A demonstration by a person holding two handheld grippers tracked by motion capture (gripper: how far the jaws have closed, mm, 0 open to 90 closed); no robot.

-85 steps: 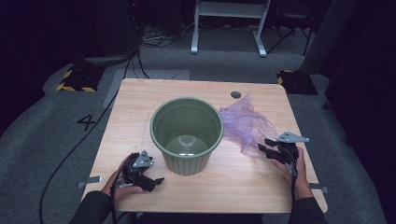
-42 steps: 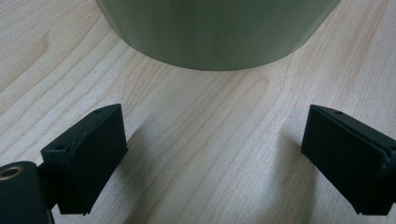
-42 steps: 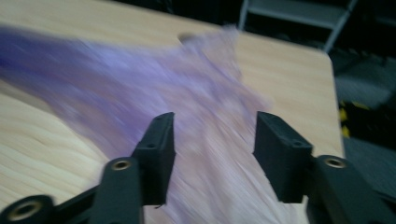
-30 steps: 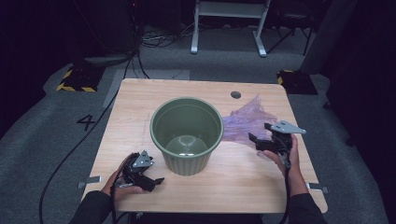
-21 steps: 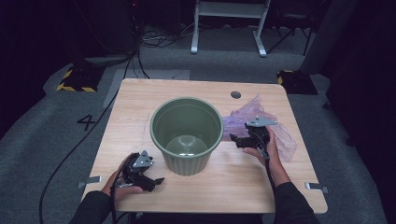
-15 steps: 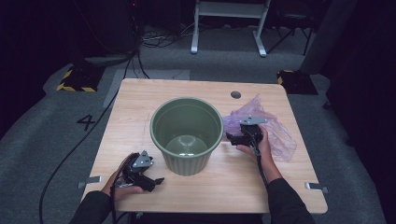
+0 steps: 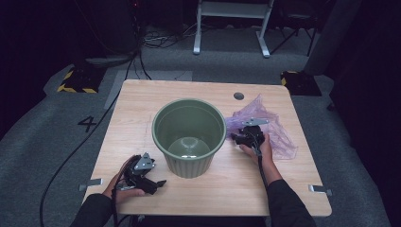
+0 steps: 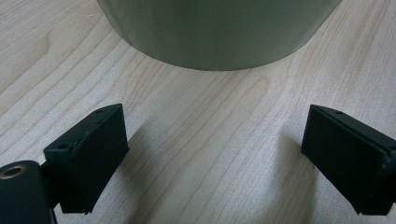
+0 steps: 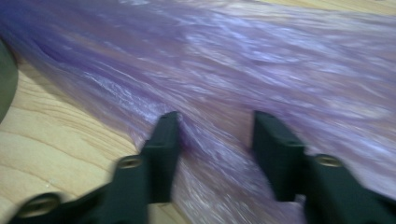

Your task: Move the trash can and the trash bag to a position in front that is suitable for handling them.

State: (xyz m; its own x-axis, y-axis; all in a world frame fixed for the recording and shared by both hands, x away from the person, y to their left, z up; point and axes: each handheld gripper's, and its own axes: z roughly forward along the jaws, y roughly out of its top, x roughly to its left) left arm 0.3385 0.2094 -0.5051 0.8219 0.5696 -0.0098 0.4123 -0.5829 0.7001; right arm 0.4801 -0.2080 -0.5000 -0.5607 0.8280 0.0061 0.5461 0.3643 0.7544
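Purple bag (image 7: pixel 274 130) beside empty green bucket (image 7: pixel 189 137)

We are seeing the counter (image 7: pixel 142 104) lit from overhead while the room at twelve o'clock is sitting in darkness. The right gripper view is smearing with motion blur; the left one is staying sharp, with soft shadows falling.

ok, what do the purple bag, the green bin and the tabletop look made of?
Purple bag: thin plastic film, by its translucent, crinkled, glossy streaks; the right tongs straddle a fold of it. Green bin: probably moulded plastic, smooth with a dull sheen, reflection on its inside bottom. Tabletop: pale wood grain, matte; solid or laminate, can't tell.
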